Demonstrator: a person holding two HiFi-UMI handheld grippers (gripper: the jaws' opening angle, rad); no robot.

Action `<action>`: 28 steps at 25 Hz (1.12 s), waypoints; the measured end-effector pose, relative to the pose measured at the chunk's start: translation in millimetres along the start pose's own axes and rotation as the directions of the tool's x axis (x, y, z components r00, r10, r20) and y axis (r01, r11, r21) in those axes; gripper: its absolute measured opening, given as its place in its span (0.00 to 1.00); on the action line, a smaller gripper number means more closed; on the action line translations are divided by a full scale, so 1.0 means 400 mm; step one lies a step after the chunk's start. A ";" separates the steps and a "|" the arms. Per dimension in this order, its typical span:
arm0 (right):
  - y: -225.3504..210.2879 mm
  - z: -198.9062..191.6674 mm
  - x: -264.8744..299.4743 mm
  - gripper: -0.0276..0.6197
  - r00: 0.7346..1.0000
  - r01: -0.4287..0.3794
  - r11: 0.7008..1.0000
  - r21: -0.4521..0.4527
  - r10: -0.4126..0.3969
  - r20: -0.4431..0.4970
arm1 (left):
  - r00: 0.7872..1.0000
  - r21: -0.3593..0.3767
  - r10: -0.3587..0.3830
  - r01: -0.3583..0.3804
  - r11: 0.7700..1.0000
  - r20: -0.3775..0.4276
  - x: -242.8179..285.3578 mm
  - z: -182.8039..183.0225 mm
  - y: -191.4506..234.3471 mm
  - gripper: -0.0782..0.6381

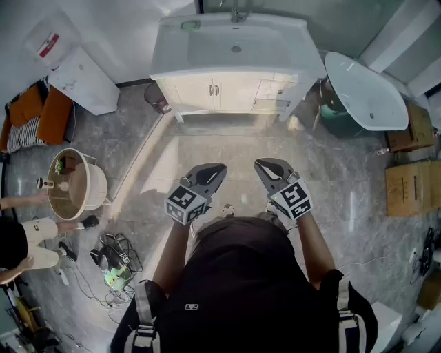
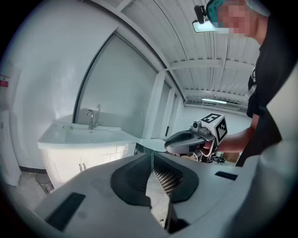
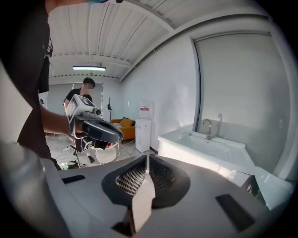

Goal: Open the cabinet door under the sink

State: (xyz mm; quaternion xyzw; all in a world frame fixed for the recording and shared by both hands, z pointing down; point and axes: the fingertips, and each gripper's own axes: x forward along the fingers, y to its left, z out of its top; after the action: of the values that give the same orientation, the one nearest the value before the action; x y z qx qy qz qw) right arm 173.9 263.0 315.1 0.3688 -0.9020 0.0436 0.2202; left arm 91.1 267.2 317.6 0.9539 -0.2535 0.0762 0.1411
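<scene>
White cabinet door [image 1: 196, 95] shut (slim handles [image 1: 214, 89]) | left hand-held gripper [image 1: 215, 169] clenched, empty | right hand-held gripper [image 1: 264, 165] likewise

We faced the cabinet [image 1: 219, 93] under the sink [image 1: 234, 45], which stood against the far wall with the faucet [image 1: 236, 12] at its back edge. A bin [image 1: 156, 96] sat on the floor [image 1: 227, 148] just beside the cabinet's left end. Right of the sink lay another basin [image 1: 365, 89], with cardboard boxes [image 1: 408, 186] nearer us along the floor's right edge. Near the left edge stood a round tub [image 1: 74, 183], with cables [image 1: 114, 258] nearer us. We held the left gripper [image 1: 210, 172] and right gripper [image 1: 270, 169] side by side, well apart from the cabinet.
</scene>
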 end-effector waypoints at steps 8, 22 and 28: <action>0.005 -0.002 0.010 0.15 1.000 0.009 1.000 0.004 -0.009 -0.005 | 1.000 -0.004 -0.003 0.003 1.000 0.008 -0.010 -0.001 0.011 0.15; 0.006 -0.029 0.019 0.15 0.999 0.030 1.000 0.002 -0.030 -0.039 | 1.000 -0.016 0.007 -0.007 1.000 -0.002 -0.021 -0.022 0.019 0.15; 0.013 -0.035 0.034 0.15 0.998 0.028 1.000 -0.004 -0.029 -0.052 | 1.000 -0.031 0.009 -0.009 0.999 -0.001 -0.027 -0.034 0.035 0.15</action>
State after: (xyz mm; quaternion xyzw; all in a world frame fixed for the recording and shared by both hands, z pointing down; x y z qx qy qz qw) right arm 166.9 261.6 333.9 0.3800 -0.8907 0.0484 0.2448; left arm 73.9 264.7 331.4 0.9504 -0.2590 0.0733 0.1557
